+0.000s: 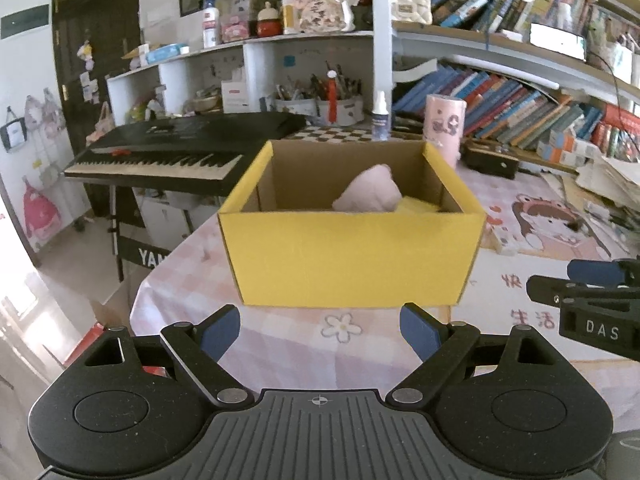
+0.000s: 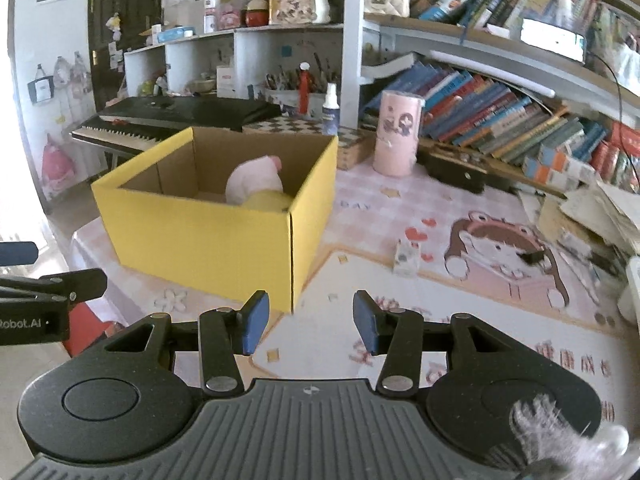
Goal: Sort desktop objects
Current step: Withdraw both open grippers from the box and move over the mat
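A yellow cardboard box [image 1: 352, 256] stands open on the pink patterned tablecloth [image 1: 280, 344]; it also shows in the right wrist view [image 2: 208, 240]. Inside it lie a pale pink soft toy [image 1: 370, 194] and something yellow [image 1: 416, 205], also seen from the right as the toy [image 2: 254, 180] and the yellow thing [image 2: 268, 202]. My left gripper [image 1: 320, 334] is open and empty, just in front of the box. My right gripper [image 2: 310, 322] is open and empty, right of the box's near corner. A small white packet [image 2: 407, 256] lies on the cloth.
A pink cylinder [image 2: 398, 134] and a spray bottle [image 2: 330, 110] stand behind the box. A black keyboard [image 1: 180, 152] sits at the left. Bookshelves [image 2: 500, 120] and paper stacks [image 2: 600, 216] line the right side. The table's left edge [image 1: 160, 264] drops to the floor.
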The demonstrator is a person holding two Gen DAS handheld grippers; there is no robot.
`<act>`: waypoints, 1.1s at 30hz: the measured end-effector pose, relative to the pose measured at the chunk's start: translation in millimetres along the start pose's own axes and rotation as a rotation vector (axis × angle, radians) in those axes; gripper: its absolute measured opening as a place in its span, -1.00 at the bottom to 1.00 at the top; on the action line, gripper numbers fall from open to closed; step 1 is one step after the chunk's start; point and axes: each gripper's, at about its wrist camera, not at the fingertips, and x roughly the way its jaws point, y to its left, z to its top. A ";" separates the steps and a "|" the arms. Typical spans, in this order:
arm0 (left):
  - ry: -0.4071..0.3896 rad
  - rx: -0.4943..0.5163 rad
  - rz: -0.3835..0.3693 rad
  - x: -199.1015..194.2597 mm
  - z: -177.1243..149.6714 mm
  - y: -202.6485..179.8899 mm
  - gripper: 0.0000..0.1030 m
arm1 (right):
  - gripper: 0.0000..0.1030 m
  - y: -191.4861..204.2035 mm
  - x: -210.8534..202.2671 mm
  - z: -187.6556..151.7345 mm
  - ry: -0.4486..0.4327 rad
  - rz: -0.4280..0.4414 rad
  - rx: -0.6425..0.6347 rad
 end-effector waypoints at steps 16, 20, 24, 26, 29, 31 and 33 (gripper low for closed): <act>0.009 0.084 -0.061 -23.4 -21.3 -21.6 0.73 | -0.14 -8.6 -35.7 -42.1 0.033 -0.041 0.080; 0.011 0.106 -0.080 -24.0 -23.8 -28.6 0.73 | -0.14 -14.7 -42.5 -49.2 0.039 -0.060 0.099; 0.008 0.121 -0.101 -24.4 -22.2 -35.0 0.73 | -0.14 -22.5 -46.6 -53.8 0.043 -0.081 0.129; 0.005 0.132 -0.109 -24.1 -21.4 -39.3 0.73 | -0.13 -25.0 -47.7 -54.7 0.046 -0.087 0.138; 0.008 0.146 -0.126 -21.9 -20.5 -45.8 0.73 | -0.13 -29.2 -48.9 -56.4 0.047 -0.099 0.144; 0.010 0.155 -0.136 -19.6 -19.8 -50.9 0.73 | -0.12 -32.7 -49.2 -57.4 0.049 -0.107 0.148; 0.013 0.165 -0.146 -17.6 -19.3 -55.6 0.73 | -0.12 -37.3 -48.8 -58.5 0.054 -0.116 0.157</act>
